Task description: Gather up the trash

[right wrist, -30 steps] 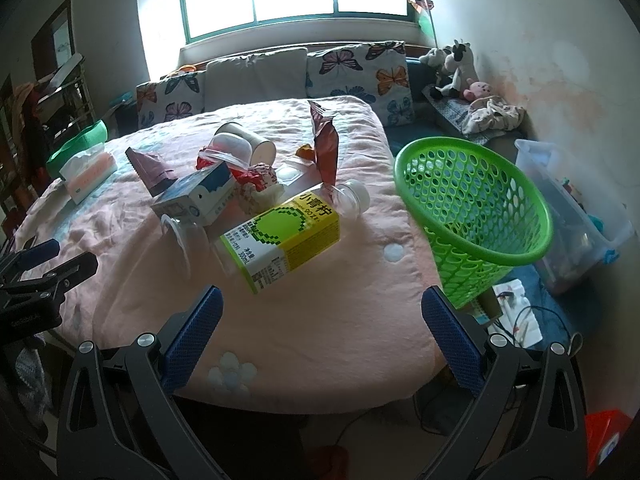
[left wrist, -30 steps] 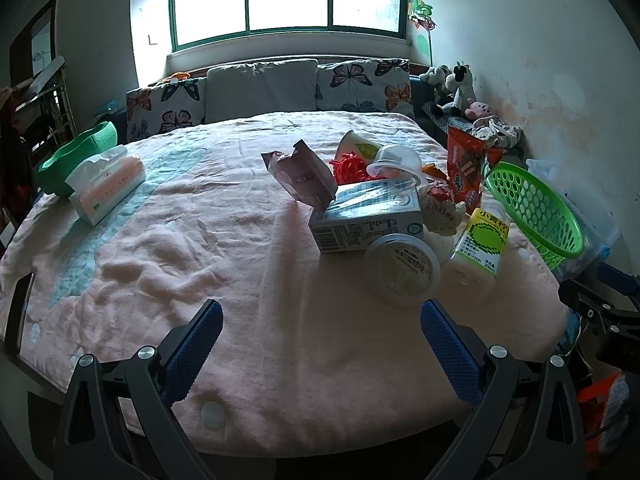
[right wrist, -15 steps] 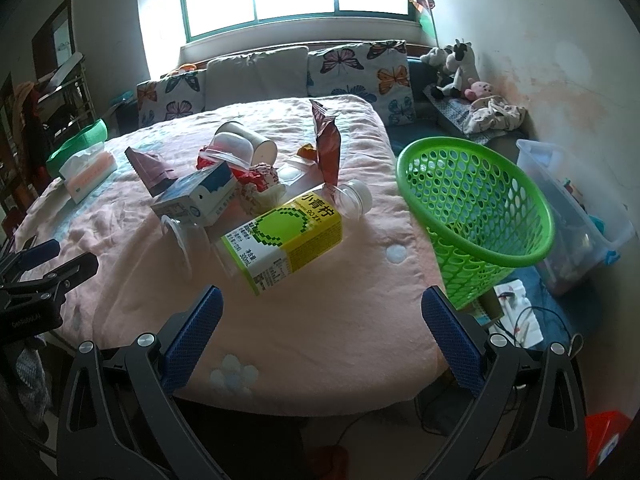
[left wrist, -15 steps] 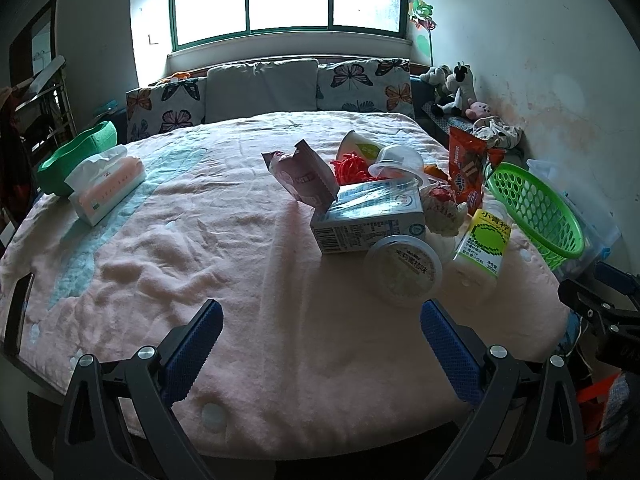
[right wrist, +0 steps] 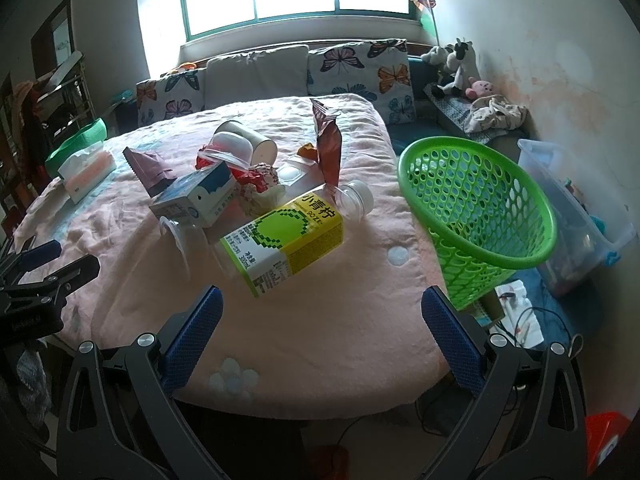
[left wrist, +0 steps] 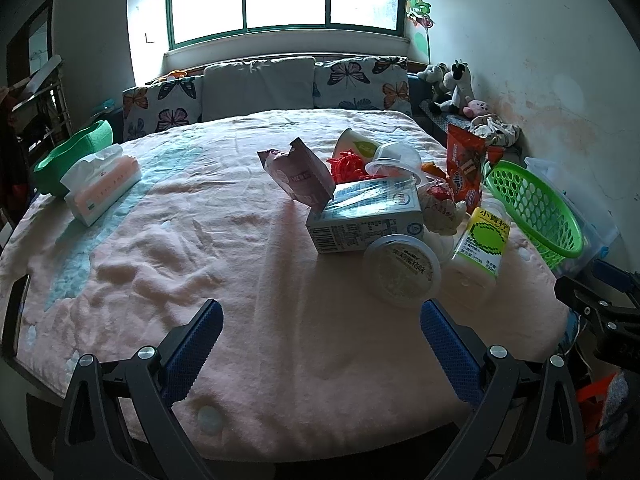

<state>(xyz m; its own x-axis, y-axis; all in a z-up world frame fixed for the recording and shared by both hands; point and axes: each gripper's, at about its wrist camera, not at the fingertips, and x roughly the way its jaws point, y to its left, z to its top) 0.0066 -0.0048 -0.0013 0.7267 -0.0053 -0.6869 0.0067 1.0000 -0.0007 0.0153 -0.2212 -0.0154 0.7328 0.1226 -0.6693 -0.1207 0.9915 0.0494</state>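
Nothing on the pink blanket [right wrist: 320, 320] has moved lately: green basket [right wrist: 480, 216] apparently empty, bottle [right wrist: 280, 236] and round tub [left wrist: 402, 270] unpicked, left gripper [left wrist: 320, 336] and right gripper [right wrist: 320, 332] hovering, jaws spread; collection not begun.

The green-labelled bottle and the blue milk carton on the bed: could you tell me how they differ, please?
The green-labelled bottle is clear plastic with a white cap and a yellow-green label; the blue milk carton is a blue-and-white printed box. The bottle lies at the near side of the pile, closer to the right gripper; the carton lies further left. Both lie on their sides on the pink blanket.
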